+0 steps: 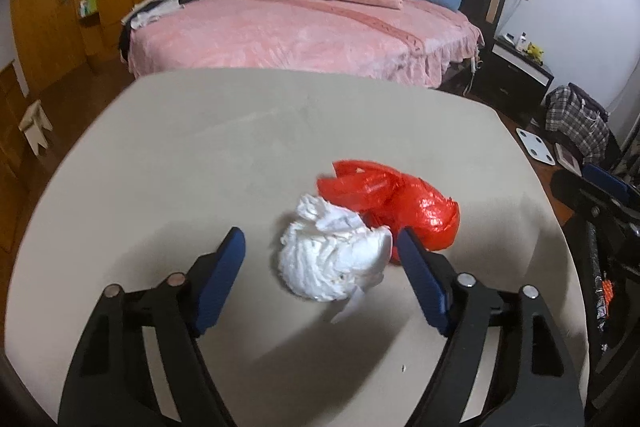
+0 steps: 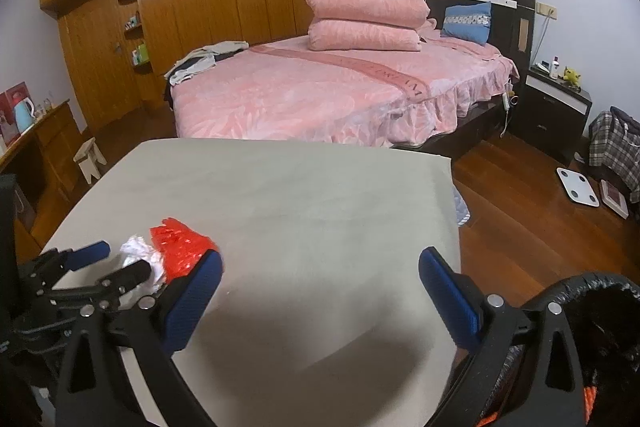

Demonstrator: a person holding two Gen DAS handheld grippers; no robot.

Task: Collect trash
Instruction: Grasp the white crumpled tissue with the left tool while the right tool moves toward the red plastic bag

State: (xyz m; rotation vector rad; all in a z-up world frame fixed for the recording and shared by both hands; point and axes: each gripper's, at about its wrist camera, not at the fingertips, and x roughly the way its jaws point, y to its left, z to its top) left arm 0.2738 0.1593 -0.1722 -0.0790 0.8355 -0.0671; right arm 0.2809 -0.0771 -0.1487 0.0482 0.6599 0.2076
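Left gripper (image 1: 320, 239) spread wide around white tissue wad (image 1: 334, 255) touching red plastic bag (image 1: 394, 205) on desk (image 1: 180, 155); right gripper (image 2: 320, 259) agape, empty, near desk's right edge.

Each gripper (image 1: 320, 243) is black, with blue textured pads (image 1: 222, 279) and silver screws.

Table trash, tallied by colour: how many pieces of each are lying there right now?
White: 1, the crumpled white tissue wad
Red: 1, the crumpled red plastic bag, touching the wad on its far right side
Total: 2 pieces on the table
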